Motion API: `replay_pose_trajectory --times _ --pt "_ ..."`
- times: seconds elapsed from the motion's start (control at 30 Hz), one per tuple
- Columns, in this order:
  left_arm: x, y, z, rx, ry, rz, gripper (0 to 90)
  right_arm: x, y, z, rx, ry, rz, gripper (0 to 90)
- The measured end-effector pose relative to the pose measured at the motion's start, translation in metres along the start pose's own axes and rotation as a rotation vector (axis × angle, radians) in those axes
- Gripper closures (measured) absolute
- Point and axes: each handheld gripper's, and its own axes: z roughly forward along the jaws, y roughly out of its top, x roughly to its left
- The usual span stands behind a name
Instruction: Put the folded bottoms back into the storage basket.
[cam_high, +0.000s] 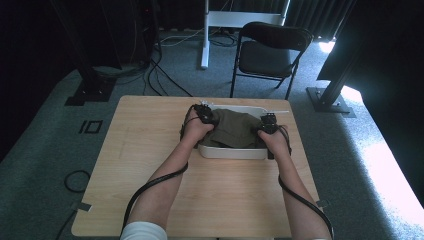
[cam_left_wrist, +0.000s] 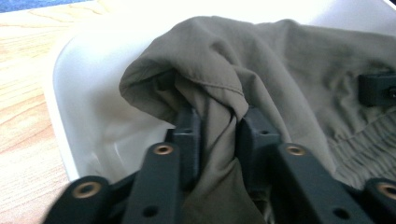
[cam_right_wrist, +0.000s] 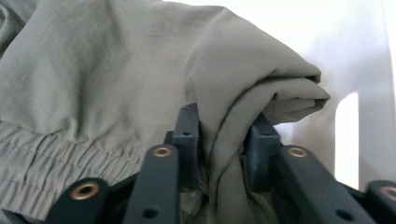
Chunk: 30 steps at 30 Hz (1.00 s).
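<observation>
Garment (cam_high: 234, 128) folded in bin (cam_high: 232, 152), long axis spanning both grippers. Left gripper (cam_high: 206, 116) and right gripper (cam_high: 267, 125) each pinching a fold at opposite ends.

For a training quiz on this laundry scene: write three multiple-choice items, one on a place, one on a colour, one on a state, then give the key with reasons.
1. Where does the garment lie?
A. In the white plastic tub
B. On the folding chair
C. On the carpet

2. What colour is the garment?
A. Red
B. Olive green
C. Blue

3. What runs between the left gripper's jaws?
A. A cable
B. Nothing
C. A fold of the garment

Key:
1 A, the high view shows the cloth inside the tub on the table.
2 B, all views show olive fabric.
3 C, the left gripper view shows a bunched fold between the jaws; the right gripper has a fold between its jaws likewise.
</observation>
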Motion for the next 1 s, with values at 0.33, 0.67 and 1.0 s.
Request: replay_pose_trajectory --times 0.33,0.67,1.0 --pt "-0.005 0.001 -0.003 -0.015 -0.009 -0.004 47.1 0.007 0.001 -0.005 -0.031 0.005 -0.066 45.0" --pt "-0.002 0.005 -0.017 -0.058 0.037 0.008 35.1 0.012 0.004 -0.020 -0.094 0.034 -0.088 26.8" --pt "-0.014 0.002 -0.037 -0.092 0.017 0.069 19.8 0.013 0.002 -0.030 -0.143 0.076 -0.136 17.8"
